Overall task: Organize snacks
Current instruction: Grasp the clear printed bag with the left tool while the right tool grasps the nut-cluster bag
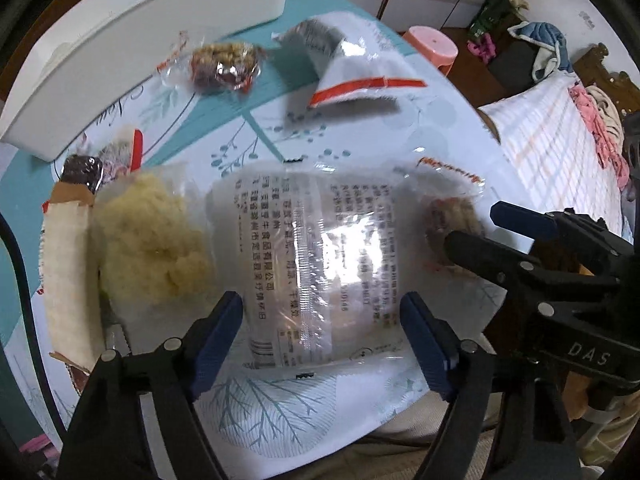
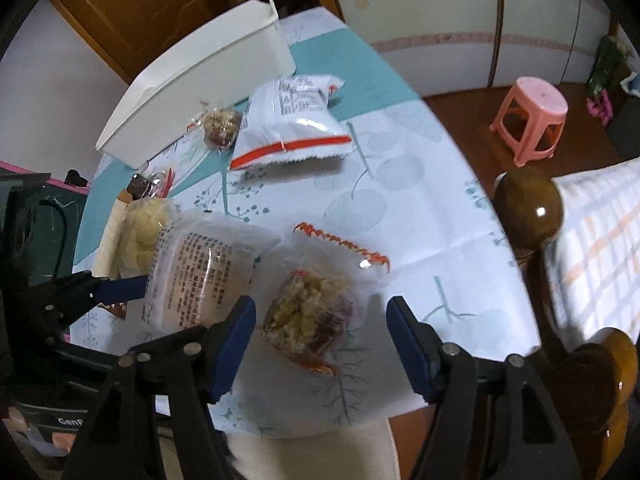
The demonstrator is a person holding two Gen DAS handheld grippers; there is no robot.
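From the left wrist view, my left gripper (image 1: 322,338) hung over the clear printed packet (image 1: 312,264), which lay on the table (image 1: 432,128) dead ahead at twelve o'clock, its near end already between the two blue pads. The jaws were spread on either side of it; I could see no pad pressing the film, though glare made that edge hard to judge. The packet's long axis ran toward twelve o'clock, in line with the fingers, so the pads would close across its short width. It looked like a see-through wrapper with dark print on a pale panel and a yellowish crumbly filling at its nine o'clock end.

My right gripper (image 2: 320,342) sat just beside it, over the small nut cake packet (image 2: 310,320) with the orange crimped edge. That packet lay between the spread pads, nearer the left one, and I saw no contact there either. It showed a lumpy pale and reddish lump under clear film.

The white bin (image 2: 200,76) stood well apart at about eleven o'clock, with the white and red pouch (image 2: 294,126) between.
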